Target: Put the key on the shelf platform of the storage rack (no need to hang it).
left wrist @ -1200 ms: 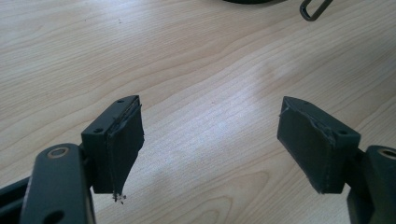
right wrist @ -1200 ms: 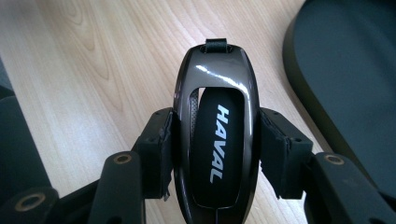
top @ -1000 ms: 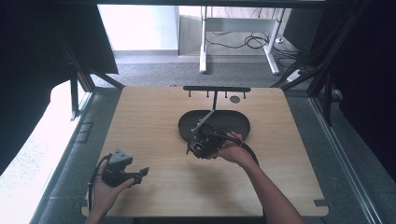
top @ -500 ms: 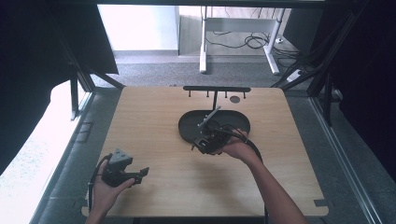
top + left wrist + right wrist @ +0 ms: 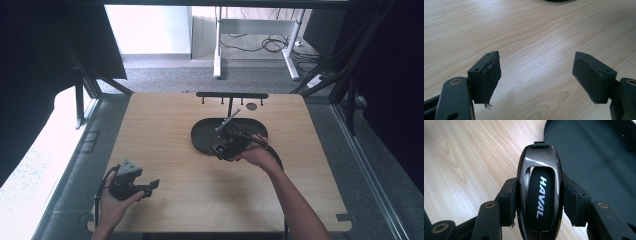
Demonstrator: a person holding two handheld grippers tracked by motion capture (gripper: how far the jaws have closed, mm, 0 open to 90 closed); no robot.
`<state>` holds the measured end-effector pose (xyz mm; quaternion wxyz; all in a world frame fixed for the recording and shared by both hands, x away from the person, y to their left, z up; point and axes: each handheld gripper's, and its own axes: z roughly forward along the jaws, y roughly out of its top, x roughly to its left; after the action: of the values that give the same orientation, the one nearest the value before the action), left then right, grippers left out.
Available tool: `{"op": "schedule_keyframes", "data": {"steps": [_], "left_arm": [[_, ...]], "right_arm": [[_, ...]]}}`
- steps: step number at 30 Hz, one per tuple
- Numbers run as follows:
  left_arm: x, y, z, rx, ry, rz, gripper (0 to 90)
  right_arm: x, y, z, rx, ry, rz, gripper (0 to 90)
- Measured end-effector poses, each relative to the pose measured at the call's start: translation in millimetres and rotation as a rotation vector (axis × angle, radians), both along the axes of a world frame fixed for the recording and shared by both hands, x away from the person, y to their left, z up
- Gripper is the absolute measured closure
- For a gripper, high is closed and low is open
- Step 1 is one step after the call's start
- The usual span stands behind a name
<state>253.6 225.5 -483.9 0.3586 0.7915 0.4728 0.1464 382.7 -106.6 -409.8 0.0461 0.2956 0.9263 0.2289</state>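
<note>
So the right gripper (image 5: 539,202) has its two black jaws clamped on a car key fob (image 5: 539,195) — glossy dark brown shell, black centre panel with "HAVAL" in white letters running along it. One pad presses on each long side of the fob, and its small loop end points away from the gripper. In the right gripper view the fob sits over the light wooden table (image 5: 461,157), right at the near-left edge of a black oval tray (image 5: 599,157).

From the high view, the right gripper (image 5: 226,146) is around the middle of the table (image 5: 165,125), at the near rim of the tray (image 5: 200,137), with the person's right hand (image 5: 255,154) wrapped around it. A black rack with little hooks (image 5: 232,95) stands at the far edge, just behind the tray.

The left gripper (image 5: 150,186) is well apart from all that — down at the near-left corner, held in the left hand (image 5: 117,202). Its jaws stand wide apart with nothing between them, just bare wood under the pads (image 5: 490,75).
</note>
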Motion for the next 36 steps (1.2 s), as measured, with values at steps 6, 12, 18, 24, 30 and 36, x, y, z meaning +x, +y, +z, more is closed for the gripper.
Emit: {"op": "schedule_keyframes", "data": {"steps": [6,12,18,24,30,36], "left_arm": [[-0.3,0.4,0.6,-0.001,-0.003,0.005,23.0],[-0.2,0.4,0.3,-0.002,-0.002,0.005,23.0],[-0.4,0.3,0.7,-0.004,-0.003,0.009,23.0],[-0.3,0.5,0.6,-0.003,-0.003,0.008,23.0],[0.0,0.3,0.1,-0.003,0.0,0.005,23.0],[0.0,0.0,0.0,0.001,0.001,0.002,23.0]], "right_arm": [[3.7,-2.6,2.1,0.008,-0.004,-0.009,49.4],[8.6,-6.7,3.9,0.011,-0.007,-0.021,49.4],[11.7,-8.7,5.1,0.006,-0.012,-0.031,49.4],[19.5,-12.5,4.7,0.004,-0.013,-0.051,49.4],[28.5,-17.0,1.3,0.008,-0.008,-0.078,49.4],[36.1,-19.6,-2.5,0.008,-0.009,-0.093,49.4]]}}
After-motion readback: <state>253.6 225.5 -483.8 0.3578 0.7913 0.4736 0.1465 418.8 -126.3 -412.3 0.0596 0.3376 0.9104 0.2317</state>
